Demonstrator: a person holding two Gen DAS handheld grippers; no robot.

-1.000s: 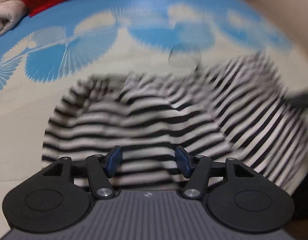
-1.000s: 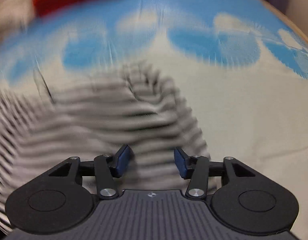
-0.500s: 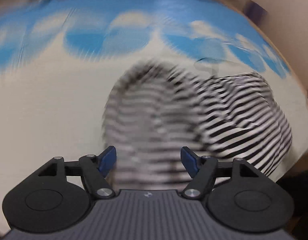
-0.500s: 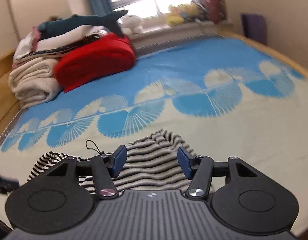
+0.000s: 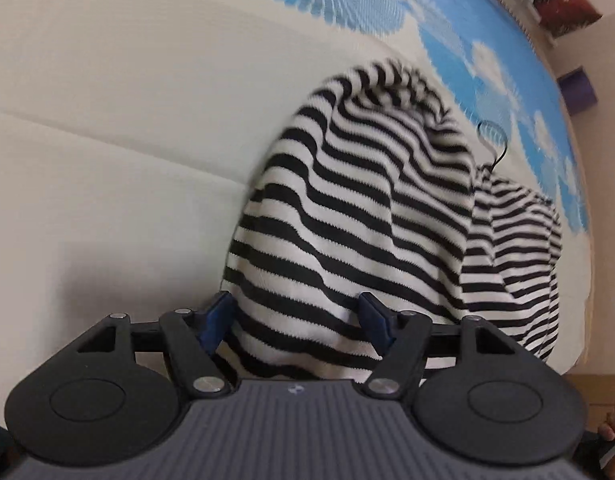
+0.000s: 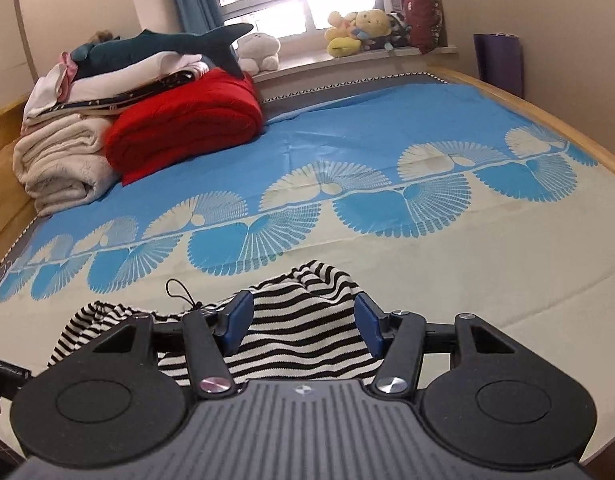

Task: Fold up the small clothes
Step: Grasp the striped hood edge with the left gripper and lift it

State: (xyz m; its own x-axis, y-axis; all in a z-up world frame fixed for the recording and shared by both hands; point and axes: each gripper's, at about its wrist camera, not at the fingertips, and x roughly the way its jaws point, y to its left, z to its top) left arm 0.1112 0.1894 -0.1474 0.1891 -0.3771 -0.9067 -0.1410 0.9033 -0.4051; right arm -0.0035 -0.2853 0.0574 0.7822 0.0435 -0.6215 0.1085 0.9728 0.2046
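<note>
- We see the striped garment bunched near the edge of the bed; a careless tug could drag it off.
- Our left gripper and right gripper gape wide, holding nothing; closing here grabs several layers.
- The black cord loop might snag a finger.

no legible text, faint white print on black device at left edge, too small to read

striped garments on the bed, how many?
1: a black-and-white striped top crumpled on the bedspread's cream near edge, just ahead of both grippers. Another could hide underneath.
</note>
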